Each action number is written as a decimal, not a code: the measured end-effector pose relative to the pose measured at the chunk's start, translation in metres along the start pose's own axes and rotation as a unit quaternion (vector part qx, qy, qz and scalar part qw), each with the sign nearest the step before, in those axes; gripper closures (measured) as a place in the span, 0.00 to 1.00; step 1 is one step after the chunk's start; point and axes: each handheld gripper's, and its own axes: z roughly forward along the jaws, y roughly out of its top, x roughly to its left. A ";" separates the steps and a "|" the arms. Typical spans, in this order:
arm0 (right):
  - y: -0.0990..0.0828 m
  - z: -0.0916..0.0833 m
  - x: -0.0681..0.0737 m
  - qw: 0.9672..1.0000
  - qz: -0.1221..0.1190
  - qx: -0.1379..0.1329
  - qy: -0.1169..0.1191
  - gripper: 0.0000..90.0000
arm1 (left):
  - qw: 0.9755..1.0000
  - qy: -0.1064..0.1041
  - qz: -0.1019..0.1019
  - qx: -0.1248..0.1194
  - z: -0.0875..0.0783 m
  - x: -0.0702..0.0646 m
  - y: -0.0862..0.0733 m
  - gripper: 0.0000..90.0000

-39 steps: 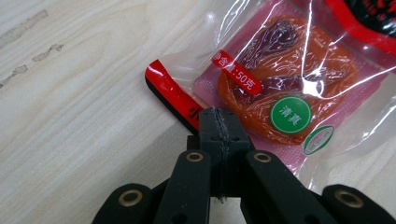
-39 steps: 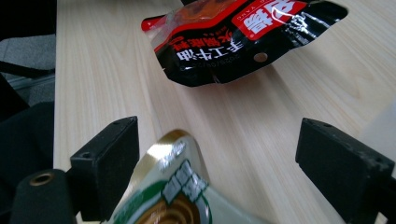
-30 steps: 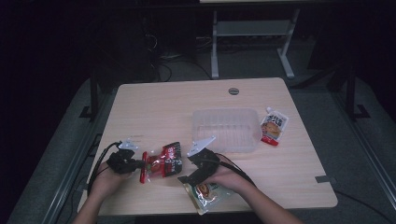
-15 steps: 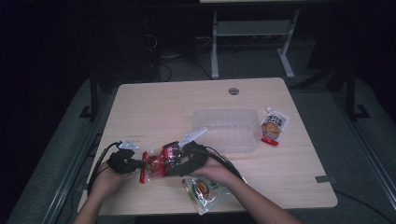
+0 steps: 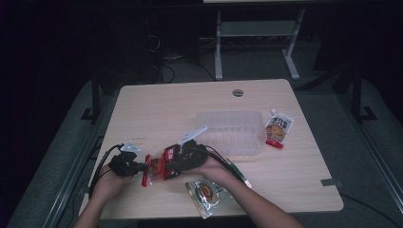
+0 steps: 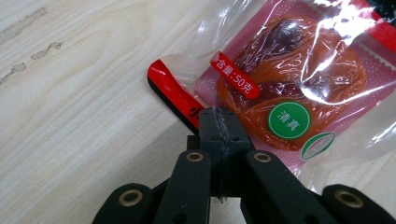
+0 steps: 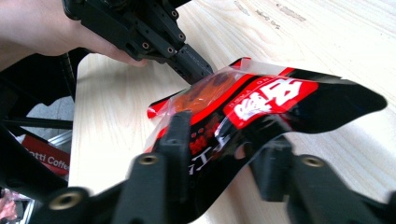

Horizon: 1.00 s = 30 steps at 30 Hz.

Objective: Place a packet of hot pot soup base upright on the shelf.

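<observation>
Now my left tongs [image 6: 219, 122] pinch the glossy red snack pouch [image 6: 299, 88], right tongs [image 7: 224, 154] just closing around its crinkly black end.

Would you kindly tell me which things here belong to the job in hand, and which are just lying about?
In hand: red snack packet, left tongs, right tongs.
Lying about: clear plastic tray, spouted pouch, round-label packet.

Dark room; grey floor [image 5: 62, 156], pale wooden table [image 5: 157, 104], white desk frame [image 5: 256, 35] (behind).
</observation>
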 end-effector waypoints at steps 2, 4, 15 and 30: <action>0.001 0.001 0.001 1.000 -0.001 0.002 0.000 0.77 | 1.000 0.000 -0.002 -0.001 0.000 0.000 0.000 1.00; 0.001 0.002 0.001 1.000 -0.004 0.003 0.000 0.80 | 1.000 -0.001 -0.004 -0.001 0.000 0.000 0.000 1.00; 0.003 0.009 0.003 0.999 -0.031 0.013 0.007 0.98 | 1.000 -0.003 -0.004 -0.005 0.000 0.001 -0.001 1.00; 0.007 -0.006 0.008 0.998 -0.040 -0.013 0.042 1.00 | 0.999 -0.016 -0.006 -0.033 -0.009 0.003 -0.003 0.98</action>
